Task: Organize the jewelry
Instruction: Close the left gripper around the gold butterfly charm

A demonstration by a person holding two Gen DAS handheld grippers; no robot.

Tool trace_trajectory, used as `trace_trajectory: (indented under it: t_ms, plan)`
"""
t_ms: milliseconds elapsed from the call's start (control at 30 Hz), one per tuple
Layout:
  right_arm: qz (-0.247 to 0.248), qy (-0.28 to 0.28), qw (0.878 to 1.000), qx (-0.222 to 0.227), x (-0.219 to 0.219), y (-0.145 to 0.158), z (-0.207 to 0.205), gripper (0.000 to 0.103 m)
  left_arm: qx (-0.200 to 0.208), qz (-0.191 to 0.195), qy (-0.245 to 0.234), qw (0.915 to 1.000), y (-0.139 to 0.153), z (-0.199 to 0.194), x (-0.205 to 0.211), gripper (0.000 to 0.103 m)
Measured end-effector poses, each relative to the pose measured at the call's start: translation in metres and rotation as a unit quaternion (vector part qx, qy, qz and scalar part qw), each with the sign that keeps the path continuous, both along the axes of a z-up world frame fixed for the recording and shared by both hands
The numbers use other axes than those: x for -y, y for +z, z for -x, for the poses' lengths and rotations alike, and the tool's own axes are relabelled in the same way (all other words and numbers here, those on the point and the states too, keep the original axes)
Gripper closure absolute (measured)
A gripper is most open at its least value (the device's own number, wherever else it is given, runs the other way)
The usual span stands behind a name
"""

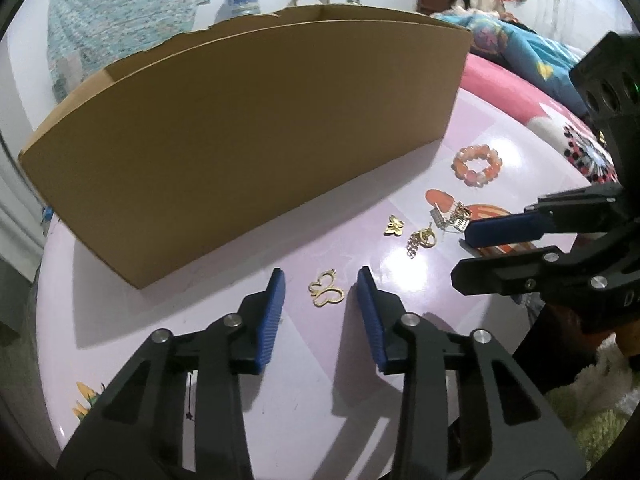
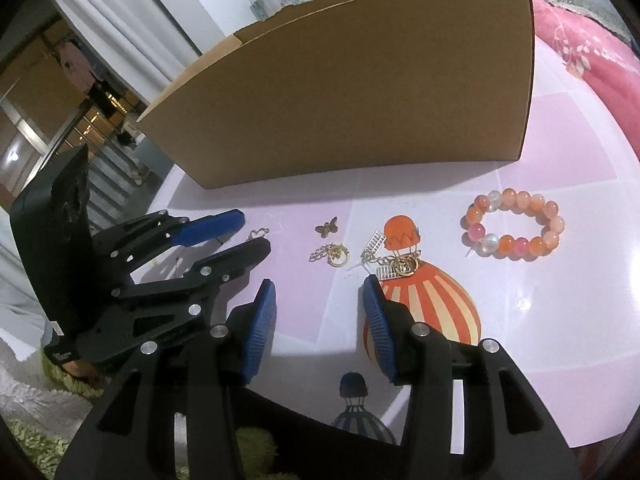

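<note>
Left gripper (image 1: 320,280) released astride the flat gold butterfly-outline pendant (image 1: 326,289), right gripper (image 2: 320,292) released too — thin metal on the glossy lilac table (image 1: 280,360) may skid free.

both fisheye views sit just behind their own blue-padded fingers, tilted steeply down and close over the pale purple table (image 1: 280,400). each faces the cardboard box (image 1: 256,136). they share the box, the beaded bracelet (image 2: 514,224) and the gold pieces.
</note>
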State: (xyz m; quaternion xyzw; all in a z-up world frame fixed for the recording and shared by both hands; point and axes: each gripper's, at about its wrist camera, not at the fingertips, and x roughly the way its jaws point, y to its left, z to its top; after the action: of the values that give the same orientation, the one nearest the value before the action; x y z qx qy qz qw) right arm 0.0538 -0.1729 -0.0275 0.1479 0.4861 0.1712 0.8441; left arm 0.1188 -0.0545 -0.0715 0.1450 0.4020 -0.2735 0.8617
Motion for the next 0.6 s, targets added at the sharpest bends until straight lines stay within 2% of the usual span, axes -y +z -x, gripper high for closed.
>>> trace_trajectory:
  t_ms: [167,367,600]
  plan:
    - [-0.013,0.002,1.0,0.004,0.013,0.0,0.007,0.058,-0.005,-0.028,-0.054,0.9981,0.003,-0.003,0.006,0.073]
    - [-0.018,0.005,1.0,0.009,0.021,0.0,0.012,0.058,-0.046,-0.029,-0.113,0.9921,0.005,-0.016,-0.002,0.073]
    - [-0.02,0.002,1.0,0.014,0.021,0.001,0.017,0.058,-0.058,-0.051,-0.132,0.9883,0.006,-0.021,0.001,0.074]
